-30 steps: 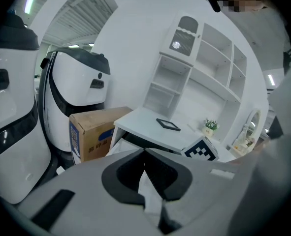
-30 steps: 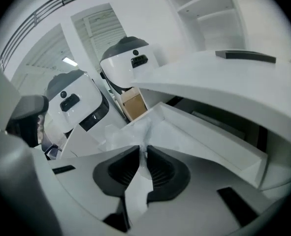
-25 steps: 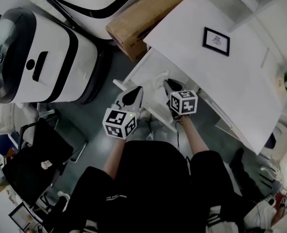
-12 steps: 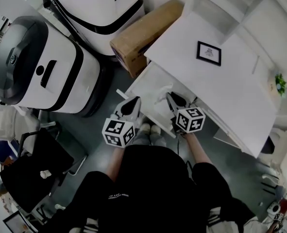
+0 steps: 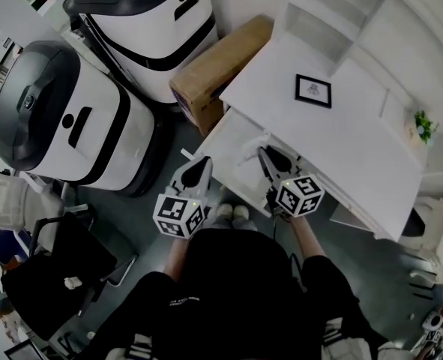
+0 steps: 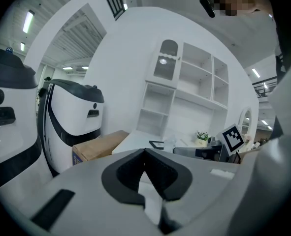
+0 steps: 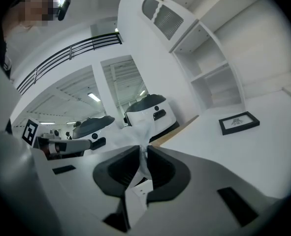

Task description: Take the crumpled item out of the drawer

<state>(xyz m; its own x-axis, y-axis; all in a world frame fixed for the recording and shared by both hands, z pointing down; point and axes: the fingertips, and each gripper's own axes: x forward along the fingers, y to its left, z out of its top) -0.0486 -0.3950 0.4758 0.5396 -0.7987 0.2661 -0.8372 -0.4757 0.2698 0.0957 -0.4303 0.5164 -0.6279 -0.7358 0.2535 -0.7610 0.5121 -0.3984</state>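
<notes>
Though unclear overhead, right hand-held gripper [image 7: 141, 154] pinching crumpled item [image 7: 144, 131]

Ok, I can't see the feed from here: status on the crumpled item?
Right tool shut on crumpled item, over the open drawer. Left tool shut, empty. Nothing blocking seen.

I see the crumpled item [image 7: 141, 134] as white, perhaps slightly see-through, though the blur keeps me from being sure. The pads [image 7: 161, 170] of my right gripper [image 7: 142, 150] are dark grey and its body pale grey. Its marker cube [image 5: 300, 195] carries black-and-white squares. The drawer [image 5: 225, 137] and desk [image 5: 348, 148] are white, the picture frame [image 5: 313, 90] black, the cardboard box [image 5: 220, 66] brown, and the machines [image 5: 64, 126] white with black bands.
</notes>
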